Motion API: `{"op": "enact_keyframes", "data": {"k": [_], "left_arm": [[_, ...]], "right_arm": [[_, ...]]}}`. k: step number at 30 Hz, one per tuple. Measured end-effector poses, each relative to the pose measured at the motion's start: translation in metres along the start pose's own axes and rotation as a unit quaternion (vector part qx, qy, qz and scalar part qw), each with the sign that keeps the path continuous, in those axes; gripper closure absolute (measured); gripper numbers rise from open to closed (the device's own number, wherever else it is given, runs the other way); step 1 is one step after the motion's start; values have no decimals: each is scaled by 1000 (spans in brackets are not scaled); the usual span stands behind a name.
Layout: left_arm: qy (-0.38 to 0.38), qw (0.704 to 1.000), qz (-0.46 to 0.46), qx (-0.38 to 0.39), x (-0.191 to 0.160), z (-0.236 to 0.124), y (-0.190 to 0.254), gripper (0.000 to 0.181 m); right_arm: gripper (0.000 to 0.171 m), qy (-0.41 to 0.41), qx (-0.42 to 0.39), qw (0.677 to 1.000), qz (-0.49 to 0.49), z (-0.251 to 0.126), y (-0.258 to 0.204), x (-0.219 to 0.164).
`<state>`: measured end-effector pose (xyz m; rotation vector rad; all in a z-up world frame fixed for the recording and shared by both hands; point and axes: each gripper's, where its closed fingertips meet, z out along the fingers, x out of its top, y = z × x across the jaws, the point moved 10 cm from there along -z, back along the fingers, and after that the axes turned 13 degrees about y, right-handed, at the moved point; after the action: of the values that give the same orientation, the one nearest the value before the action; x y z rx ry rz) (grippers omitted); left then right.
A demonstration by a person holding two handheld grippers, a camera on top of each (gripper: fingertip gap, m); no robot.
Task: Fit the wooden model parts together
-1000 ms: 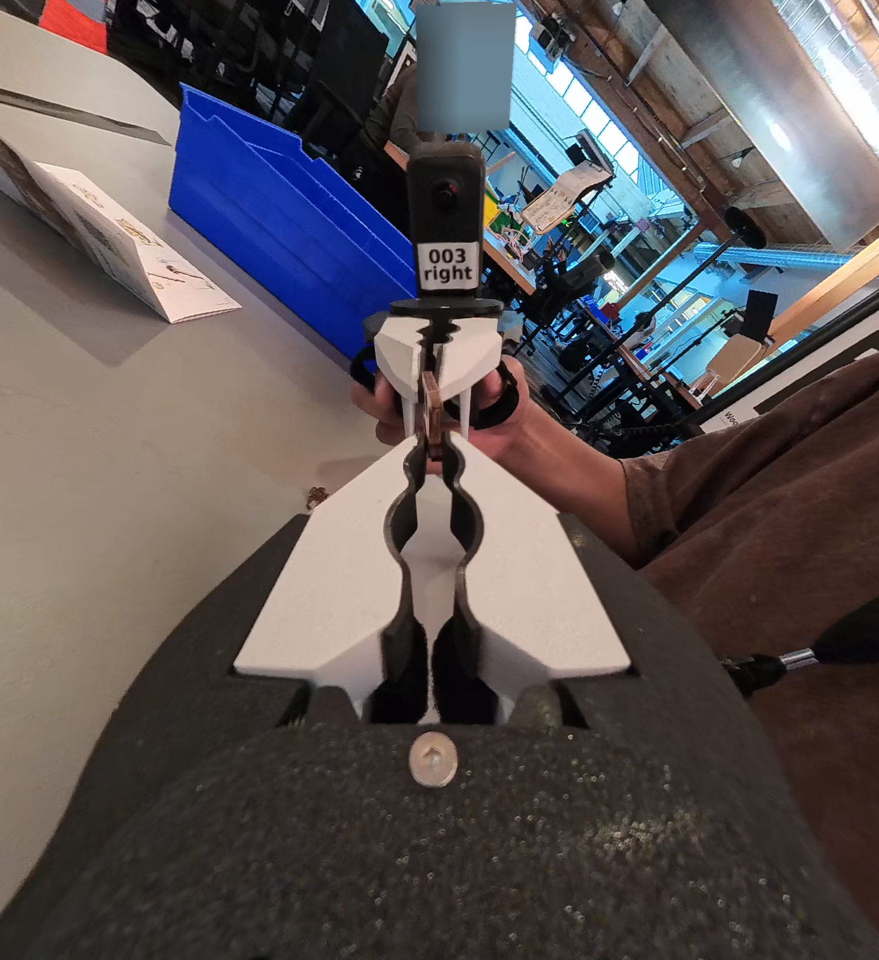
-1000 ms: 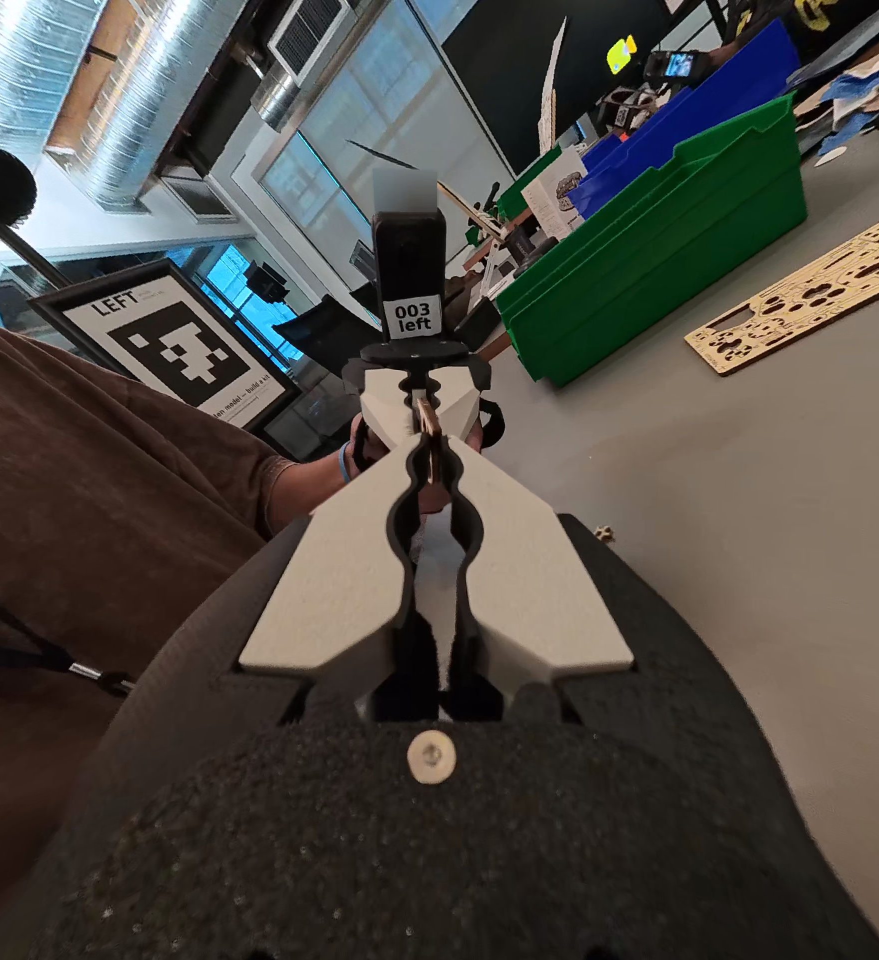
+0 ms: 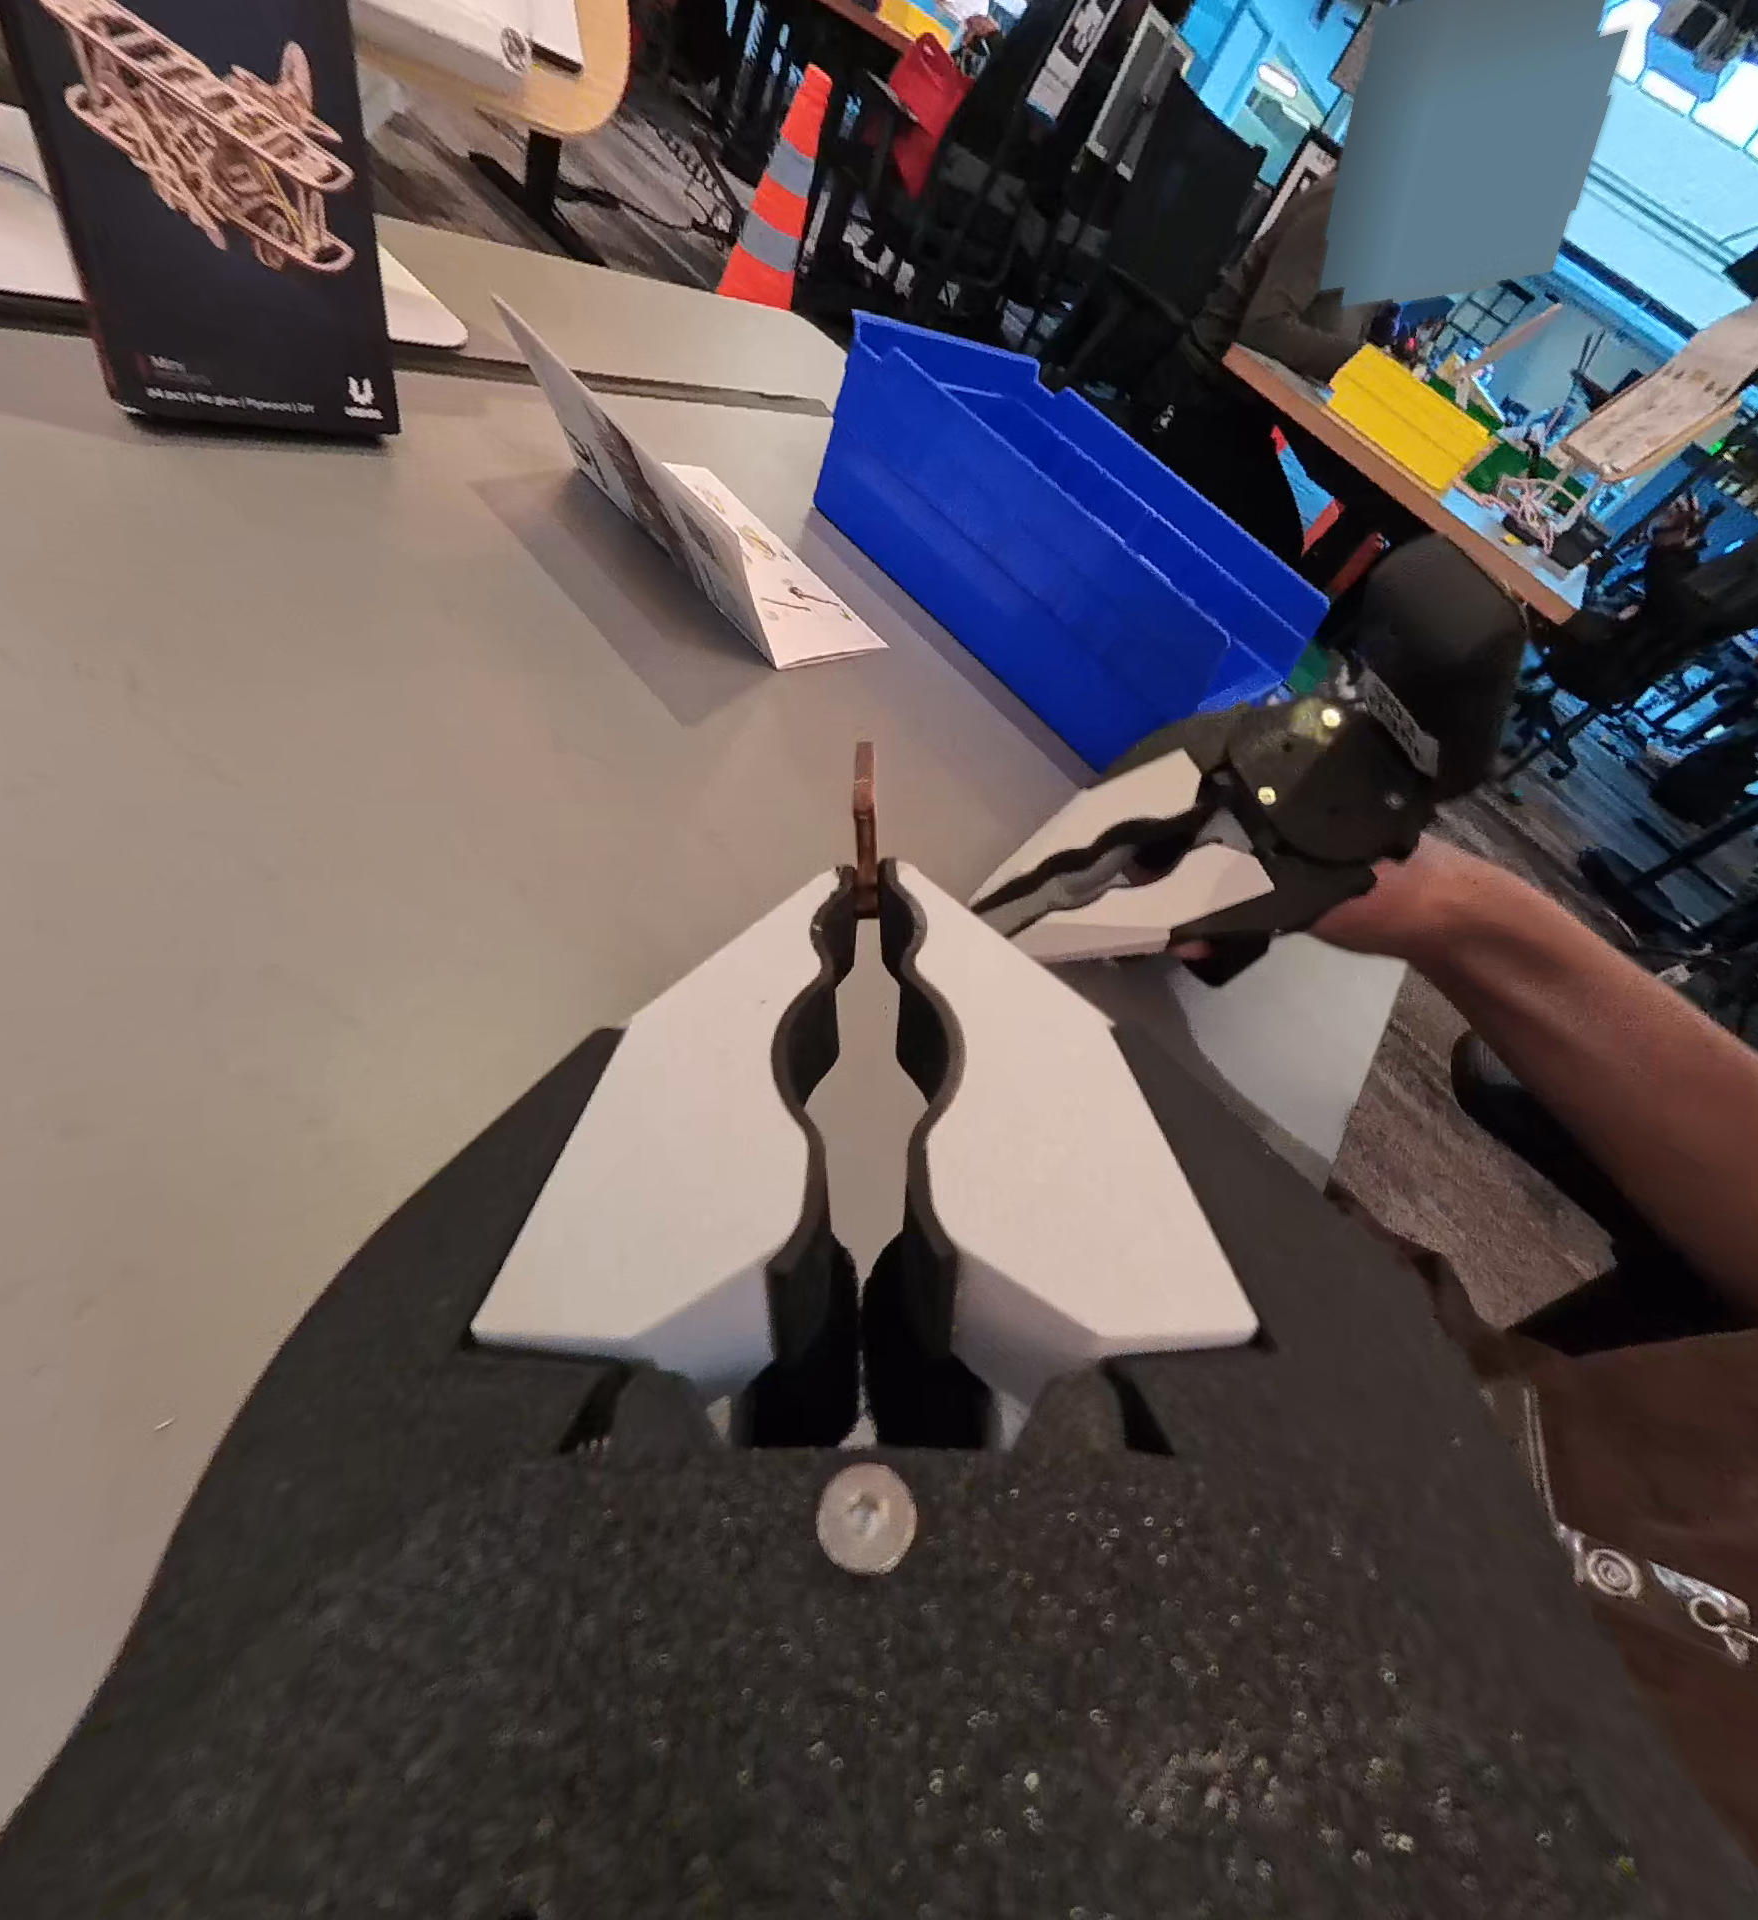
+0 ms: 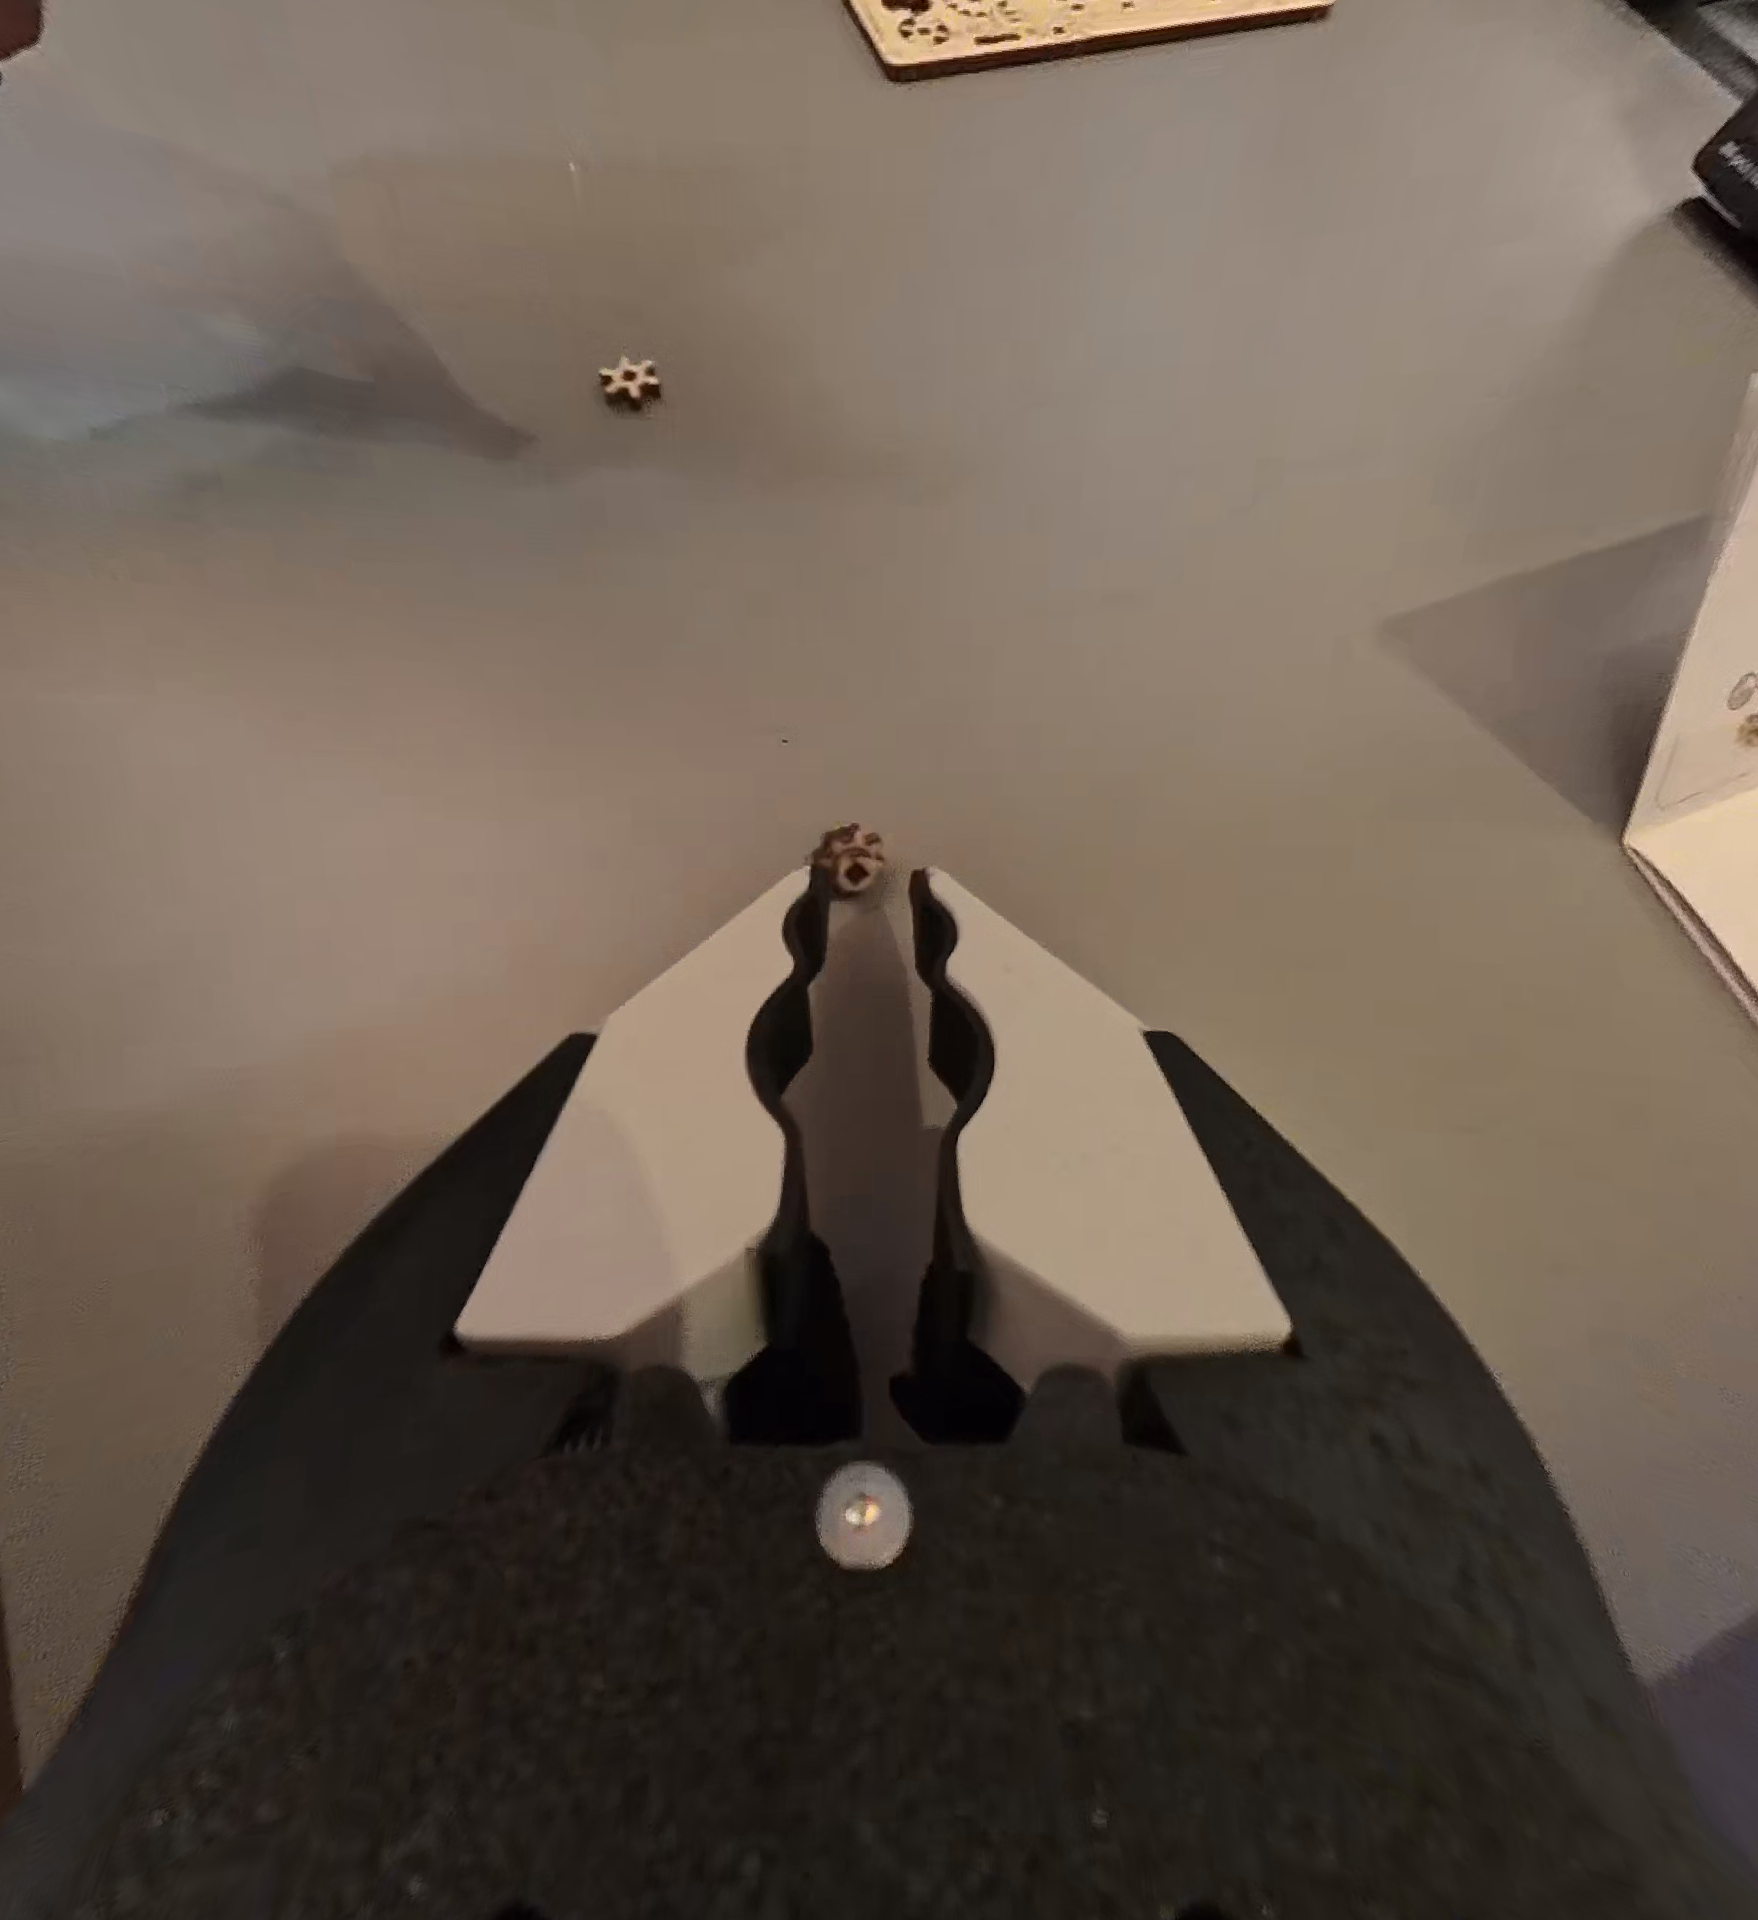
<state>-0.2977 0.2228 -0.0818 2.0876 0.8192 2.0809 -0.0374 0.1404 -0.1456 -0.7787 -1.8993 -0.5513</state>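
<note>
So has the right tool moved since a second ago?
Yes. The right tool has left its place nose to nose with the left tool and now points down at the grey table, off the near end of the blue bin.

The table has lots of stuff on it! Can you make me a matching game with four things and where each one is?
Things:
1. thin wooden piece
2. blue bin
3. star-shaped wooden gear
4. small round wooden part

Places:
A. lying alone on the grey table
B. at the tips of the right gripper
C. pinched in the left gripper
D. near the table's far edge, beside a folded booklet

Pairs: 1-C, 2-D, 3-A, 4-B
</note>
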Motion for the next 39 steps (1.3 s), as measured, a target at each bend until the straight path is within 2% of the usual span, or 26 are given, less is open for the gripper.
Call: {"op": "enact_keyframes", "data": {"k": [4,12,20,24,28,32,39], "left_arm": [[-15,1000,12,-6,-2,1,0,180],[-25,999,16,-12,-4,3,1,180],[-35,999,28,2,-7,5,-1,180],[-40,997,51,36,-9,9,-1,180],[-35,997,49,57,-12,14,3,179],[-35,997,42,59,-15,18,6,179],[-42,996,62,57,-15,20,12,179]], "right_arm": [[154,-12,58,998,22,5,8,-4],[159,-2,81,997,-6,12,11,-3],[163,10,53,998,-12,9,15,0],[163,93,31,995,24,4,11,26],[163,189,5,981,39,12,-18,67],[163,194,-54,979,15,29,-40,90],[163,166,-71,984,-1,44,-47,93]]}}
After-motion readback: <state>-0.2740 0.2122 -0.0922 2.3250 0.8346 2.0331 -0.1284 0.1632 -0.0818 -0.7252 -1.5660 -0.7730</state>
